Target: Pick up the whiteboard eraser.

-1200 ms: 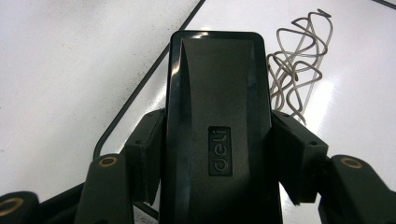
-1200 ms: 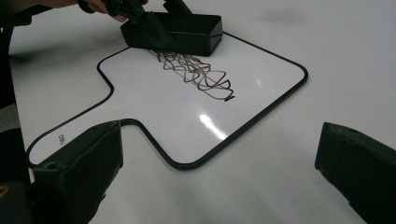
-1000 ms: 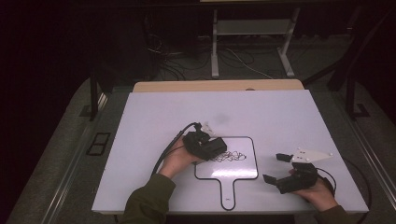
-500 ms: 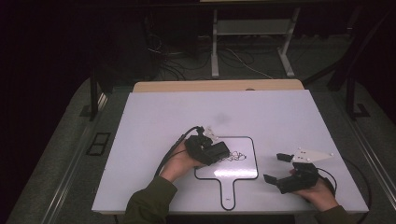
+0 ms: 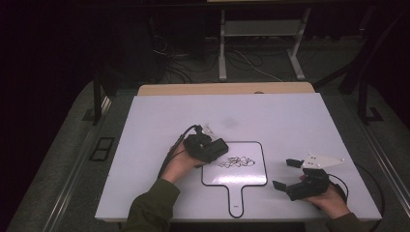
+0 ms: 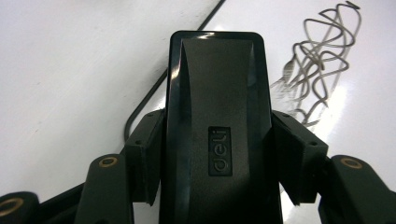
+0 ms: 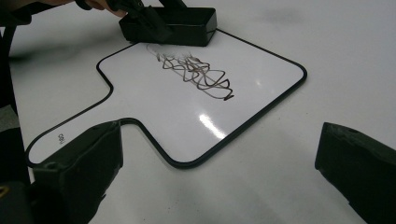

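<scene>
A small paddle-shaped whiteboard [image 5: 251,176] with a black rim lies on the white table, a black scribble [image 5: 237,162] near its top. My left gripper [image 5: 212,149] is shut on a black eraser [image 6: 217,107], its fingers [image 6: 144,149] pressing both long sides. The eraser [image 5: 218,149] rests on the board's upper left corner, just left of the scribble [image 6: 322,60]. In the right gripper view the eraser [image 7: 173,25] sits at the board's [image 7: 261,93] far edge, with a faint smear beside the scribble [image 7: 196,74]. My right gripper [image 5: 284,174] stands open on the table right of the board, nothing between its jaws [image 7: 219,177].
The white table top [image 5: 290,121] has free room behind and to the left of the board. A wooden edge [image 5: 227,88] runs along its far side. Beyond it are metal legs [image 5: 222,48] and cables on a dark floor. The left gripper's cable [image 5: 171,152] trails along the forearm.
The left gripper with the eraser has shifted only slightly over the board's upper left corner. The right hand has stayed put.
</scene>
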Tool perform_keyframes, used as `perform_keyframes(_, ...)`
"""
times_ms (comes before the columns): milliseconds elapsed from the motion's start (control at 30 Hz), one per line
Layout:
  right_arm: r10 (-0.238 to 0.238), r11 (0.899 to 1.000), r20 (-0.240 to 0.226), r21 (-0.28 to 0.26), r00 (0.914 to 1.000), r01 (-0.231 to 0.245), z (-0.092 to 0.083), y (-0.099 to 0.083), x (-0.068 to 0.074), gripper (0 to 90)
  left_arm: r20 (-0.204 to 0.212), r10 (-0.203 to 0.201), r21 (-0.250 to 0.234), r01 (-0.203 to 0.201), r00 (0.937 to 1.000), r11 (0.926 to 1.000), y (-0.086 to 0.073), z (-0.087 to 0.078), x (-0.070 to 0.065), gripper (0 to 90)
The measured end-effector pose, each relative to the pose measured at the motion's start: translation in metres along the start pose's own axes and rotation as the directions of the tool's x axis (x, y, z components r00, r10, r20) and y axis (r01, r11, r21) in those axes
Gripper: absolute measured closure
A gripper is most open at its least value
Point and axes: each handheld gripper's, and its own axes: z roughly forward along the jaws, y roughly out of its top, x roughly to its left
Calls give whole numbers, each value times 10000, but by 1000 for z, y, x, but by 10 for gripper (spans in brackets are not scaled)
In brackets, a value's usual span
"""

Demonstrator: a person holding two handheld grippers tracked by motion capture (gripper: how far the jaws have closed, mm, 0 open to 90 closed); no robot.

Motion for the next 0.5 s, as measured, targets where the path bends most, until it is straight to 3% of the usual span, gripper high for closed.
perform_keyframes(500,10,10000,-12,6,10000,-10,0,0,0,0,492,509,239,-521,9975,9984,0,-2,-28,393)
